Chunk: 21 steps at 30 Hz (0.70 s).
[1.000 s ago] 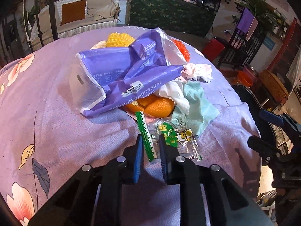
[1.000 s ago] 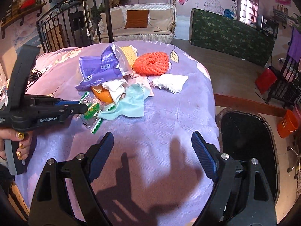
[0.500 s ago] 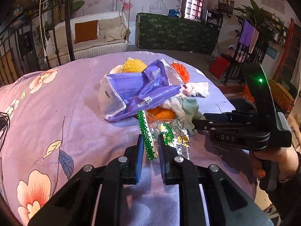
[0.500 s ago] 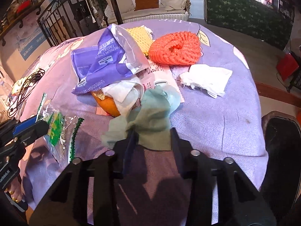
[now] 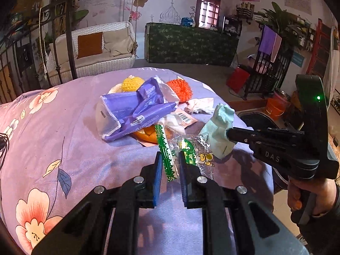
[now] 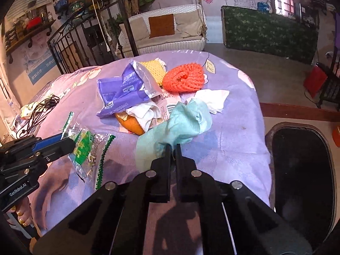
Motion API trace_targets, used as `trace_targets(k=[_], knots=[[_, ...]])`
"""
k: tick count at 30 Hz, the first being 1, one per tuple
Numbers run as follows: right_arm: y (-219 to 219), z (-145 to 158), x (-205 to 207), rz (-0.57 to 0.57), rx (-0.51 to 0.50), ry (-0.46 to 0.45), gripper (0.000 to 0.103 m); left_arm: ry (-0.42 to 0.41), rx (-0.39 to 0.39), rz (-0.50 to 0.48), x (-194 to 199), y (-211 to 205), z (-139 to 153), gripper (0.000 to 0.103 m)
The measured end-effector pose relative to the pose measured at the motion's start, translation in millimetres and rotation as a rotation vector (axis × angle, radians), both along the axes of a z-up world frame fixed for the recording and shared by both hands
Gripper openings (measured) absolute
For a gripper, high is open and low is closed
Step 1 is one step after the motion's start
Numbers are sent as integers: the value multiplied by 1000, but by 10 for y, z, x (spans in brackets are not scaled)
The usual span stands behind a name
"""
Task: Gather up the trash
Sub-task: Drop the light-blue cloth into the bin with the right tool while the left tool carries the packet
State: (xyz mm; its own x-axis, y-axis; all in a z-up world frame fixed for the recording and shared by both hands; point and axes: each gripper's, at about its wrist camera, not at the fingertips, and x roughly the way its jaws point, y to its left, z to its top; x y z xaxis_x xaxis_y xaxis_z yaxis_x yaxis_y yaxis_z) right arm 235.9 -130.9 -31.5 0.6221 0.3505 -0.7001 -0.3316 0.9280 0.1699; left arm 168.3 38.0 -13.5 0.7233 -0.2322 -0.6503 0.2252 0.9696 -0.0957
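Observation:
My left gripper (image 5: 169, 163) is shut on a clear and green snack wrapper (image 5: 187, 150), held just above the purple floral tablecloth (image 5: 74, 140); the wrapper also shows in the right wrist view (image 6: 85, 146). My right gripper (image 6: 173, 148) is shut on a pale green tissue (image 6: 182, 123), lifted off the cloth; the tissue also shows in the left wrist view (image 5: 220, 131). The trash pile holds a purple facial tissue bag (image 6: 123, 93), an orange peel (image 6: 131, 123), a red foam net (image 6: 183, 79), a yellow foam net (image 6: 154, 69) and white tissues (image 6: 212, 99).
A black trash bin (image 6: 301, 170) stands open on the floor right of the table. Black cables (image 6: 40, 110) lie at the table's left edge. A printed paper (image 6: 167, 104) lies under the pile. A wicker sofa (image 6: 167, 34) and iron railing (image 6: 72, 42) stand behind.
My right gripper moved in, closed on the green tissue and lifted it. My left gripper stayed shut on the wrapper and pulled it back and up from the pile.

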Motion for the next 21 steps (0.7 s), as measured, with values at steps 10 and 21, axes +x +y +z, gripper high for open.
trace_targets(k=[10,21], knots=[[-746,157,-380,-163,-32,-46,5,-32,-17,-140,-99,-624,103,16],[-1617,-18,-559,-388,-98,6,5,-22,-5,-318,-101,-1425,43,16]])
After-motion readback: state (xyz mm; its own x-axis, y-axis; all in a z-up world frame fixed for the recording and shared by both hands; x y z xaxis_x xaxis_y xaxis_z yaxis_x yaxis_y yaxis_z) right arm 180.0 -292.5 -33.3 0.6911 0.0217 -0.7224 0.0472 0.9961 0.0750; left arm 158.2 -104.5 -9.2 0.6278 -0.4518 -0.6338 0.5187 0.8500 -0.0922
